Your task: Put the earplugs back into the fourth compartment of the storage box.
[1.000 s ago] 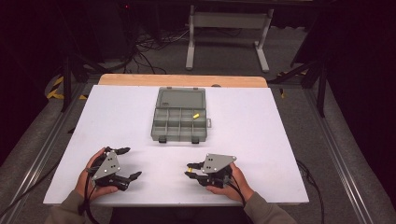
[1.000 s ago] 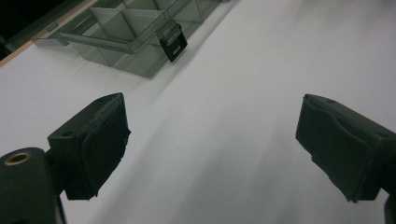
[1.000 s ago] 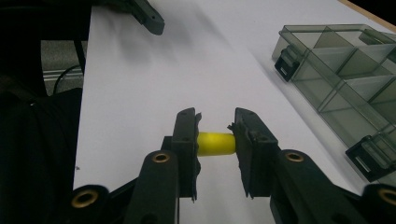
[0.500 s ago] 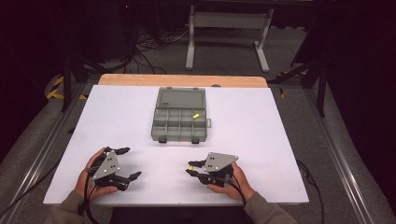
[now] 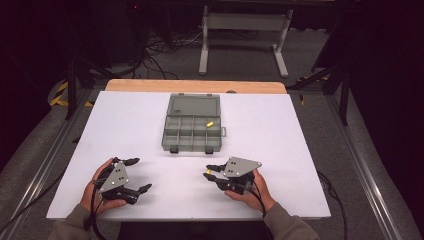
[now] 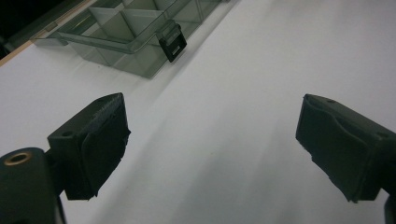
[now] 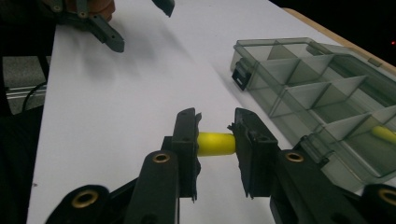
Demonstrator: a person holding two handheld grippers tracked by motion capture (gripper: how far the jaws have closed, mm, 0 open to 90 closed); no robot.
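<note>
A grey compartment box (image 5: 192,123) lies open at the table's middle back, with one small yellow piece (image 5: 210,123) in a right-hand compartment. My right gripper (image 7: 215,140) is shut on a short yellow cylinder (image 7: 215,143), held endwise between its two black pads just above the white table. In the high view this gripper (image 5: 211,171) sits at the front right, pointing left. My left gripper (image 5: 137,175) rests at the front left, pointing right. Its jaws stand wide apart in the left gripper view (image 6: 210,140), with only bare table between them.
The white table top (image 5: 280,145) has free room on both sides of the box and between the two hands. Two black latches (image 5: 174,149) stick out from the box's near wall. Dark floor, cables and a metal stand lie beyond the far edge.
</note>
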